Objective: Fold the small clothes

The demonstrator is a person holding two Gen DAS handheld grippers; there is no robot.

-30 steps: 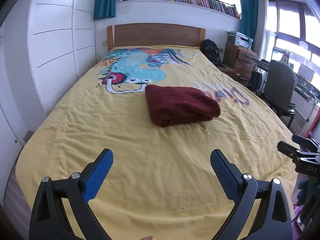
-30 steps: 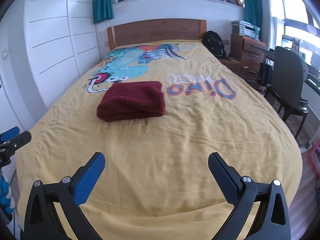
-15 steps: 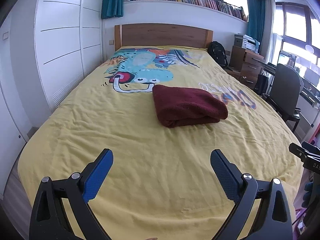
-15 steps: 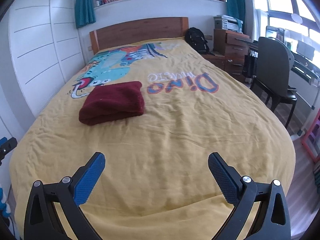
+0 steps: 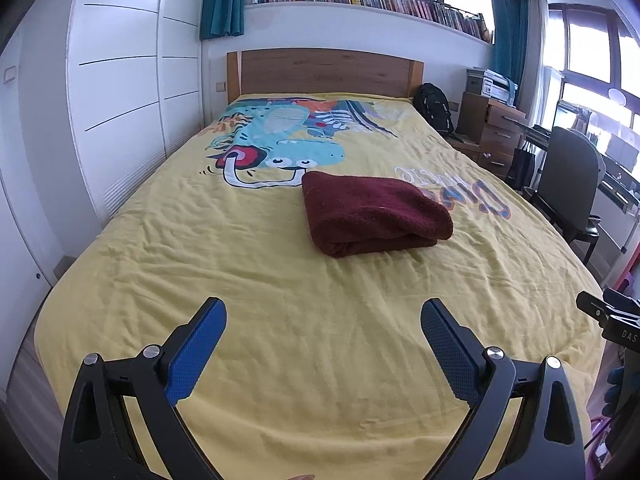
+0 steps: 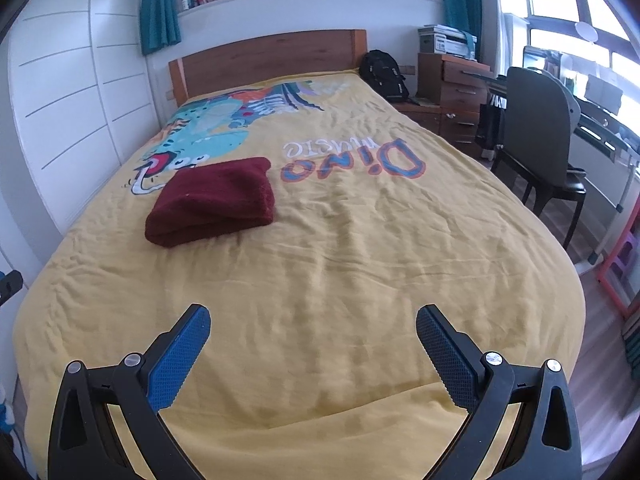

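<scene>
A dark red garment (image 5: 372, 212) lies folded into a thick rectangle in the middle of the yellow bedspread (image 5: 240, 264); it also shows in the right wrist view (image 6: 214, 200). My left gripper (image 5: 323, 326) is open and empty, held above the foot of the bed, well short of the garment. My right gripper (image 6: 312, 334) is open and empty too, above the foot of the bed and to the right of the garment. A part of the right gripper shows at the right edge of the left wrist view (image 5: 612, 316).
The bed has a wooden headboard (image 5: 324, 70) and a dinosaur print. White wardrobe doors (image 5: 120, 92) run along the left. A black chair (image 6: 540, 128), a desk, wooden drawers (image 6: 460, 92) and a black backpack (image 6: 384, 76) stand on the right.
Both grippers have drawn back and swung slightly, so the bed and garment have shifted in view. The garment itself has not moved. Both grippers stay open.
</scene>
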